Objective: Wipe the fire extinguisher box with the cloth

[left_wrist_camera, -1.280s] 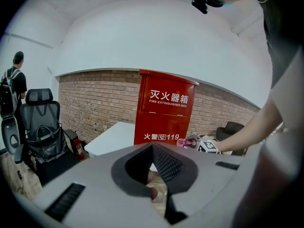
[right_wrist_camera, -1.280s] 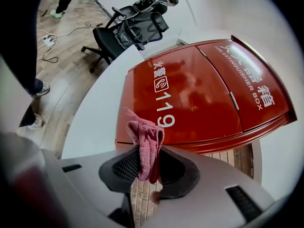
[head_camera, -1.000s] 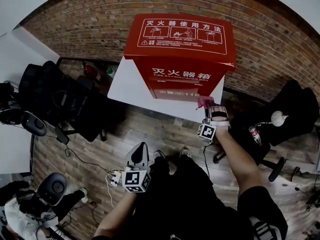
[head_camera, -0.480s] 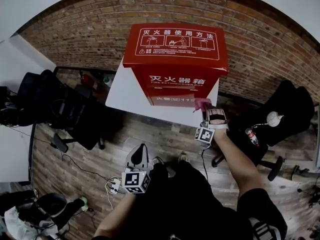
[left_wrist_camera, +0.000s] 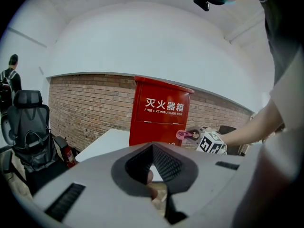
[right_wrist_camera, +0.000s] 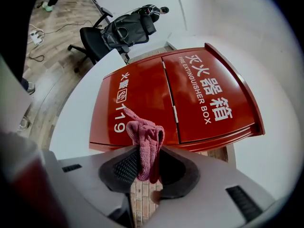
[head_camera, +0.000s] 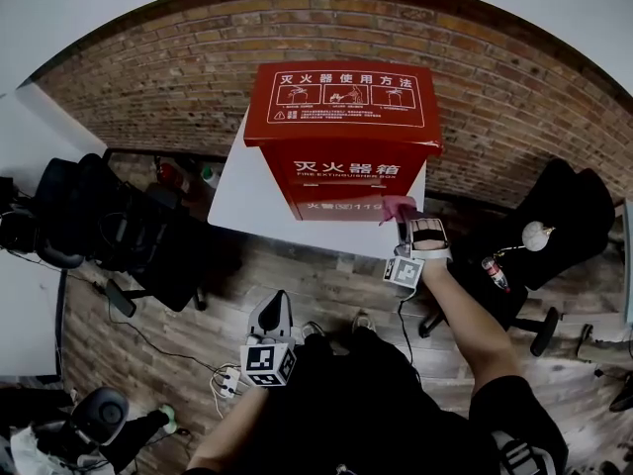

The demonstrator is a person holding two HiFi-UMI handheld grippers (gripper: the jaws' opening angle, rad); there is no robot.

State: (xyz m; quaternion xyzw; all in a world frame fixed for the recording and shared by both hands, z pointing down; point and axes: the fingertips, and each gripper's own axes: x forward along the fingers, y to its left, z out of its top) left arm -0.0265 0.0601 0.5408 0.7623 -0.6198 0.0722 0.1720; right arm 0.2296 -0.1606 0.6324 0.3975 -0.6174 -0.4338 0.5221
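Pink cloth (right_wrist_camera: 145, 144) is pinched tight in the right gripper (head_camera: 406, 218), right by the lower front of the red fire extinguisher box (head_camera: 341, 146) on the white table (head_camera: 237, 201). I'd press the bunched end flat first, then sweep evenly. Left gripper (head_camera: 274, 317) hangs low, pressed together, empty.

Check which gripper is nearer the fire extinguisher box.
Right. The right gripper, holding the cloth, sits at the fire extinguisher box's lower front; the left gripper hangs far back.
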